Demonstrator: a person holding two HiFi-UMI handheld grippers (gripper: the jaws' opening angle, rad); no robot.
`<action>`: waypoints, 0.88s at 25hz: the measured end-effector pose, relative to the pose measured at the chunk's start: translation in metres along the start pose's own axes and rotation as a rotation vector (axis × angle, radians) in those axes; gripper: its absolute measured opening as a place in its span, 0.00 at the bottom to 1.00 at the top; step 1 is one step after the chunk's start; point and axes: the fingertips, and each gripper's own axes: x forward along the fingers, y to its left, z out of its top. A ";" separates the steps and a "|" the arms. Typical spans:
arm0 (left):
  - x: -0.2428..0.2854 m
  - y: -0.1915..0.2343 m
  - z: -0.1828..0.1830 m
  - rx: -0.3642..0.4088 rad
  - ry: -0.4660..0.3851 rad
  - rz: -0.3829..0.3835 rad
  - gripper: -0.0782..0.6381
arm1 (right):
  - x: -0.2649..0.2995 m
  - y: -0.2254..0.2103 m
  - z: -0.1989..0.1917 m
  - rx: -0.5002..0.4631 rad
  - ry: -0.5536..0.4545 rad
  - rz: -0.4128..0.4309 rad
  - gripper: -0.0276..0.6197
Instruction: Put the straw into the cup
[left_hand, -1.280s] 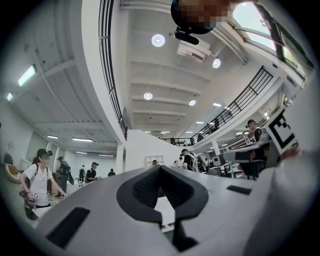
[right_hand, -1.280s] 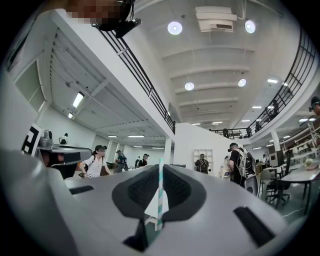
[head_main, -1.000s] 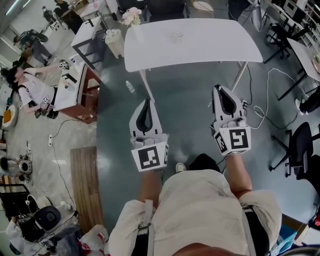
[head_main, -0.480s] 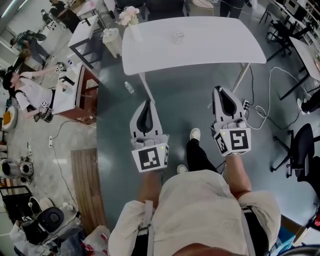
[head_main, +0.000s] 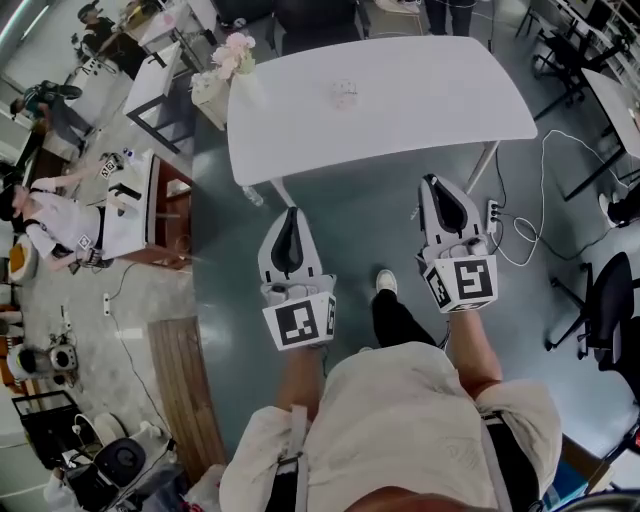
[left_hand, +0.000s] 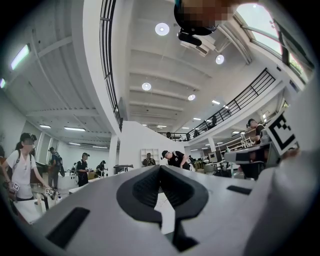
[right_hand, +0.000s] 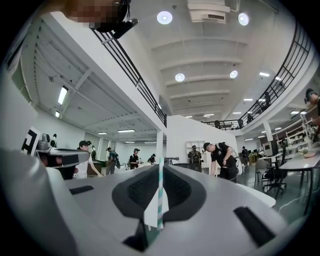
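A small clear cup (head_main: 344, 94) stands on the white table (head_main: 430, 95) ahead of me, far beyond both grippers. My right gripper (head_main: 444, 188) is held level over the floor, shut on a green-and-white striped straw (right_hand: 160, 192) that stands upright between its pads with a white paper scrap beside it. The straw does not show in the head view. My left gripper (head_main: 290, 214) is beside it at the same height, jaws together with nothing between them (left_hand: 160, 169). Both point toward the table.
A bunch of flowers (head_main: 232, 50) sits by the table's left corner. A desk with clutter (head_main: 130, 205) and people stand to the left. Cables and a power strip (head_main: 492, 214) lie on the floor at right, near an office chair (head_main: 610, 305).
The person has walked forward: the table and cup have come nearer in the head view. Both grippers keep the same pose and grip.
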 end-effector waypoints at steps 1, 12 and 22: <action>0.015 -0.002 -0.002 -0.002 0.005 -0.004 0.12 | 0.011 -0.009 -0.001 0.002 0.003 -0.003 0.08; 0.172 -0.037 -0.018 0.000 0.033 -0.047 0.12 | 0.114 -0.121 -0.019 0.051 0.036 -0.043 0.08; 0.264 -0.063 -0.003 0.058 -0.006 -0.043 0.12 | 0.176 -0.201 -0.012 0.093 -0.030 -0.047 0.08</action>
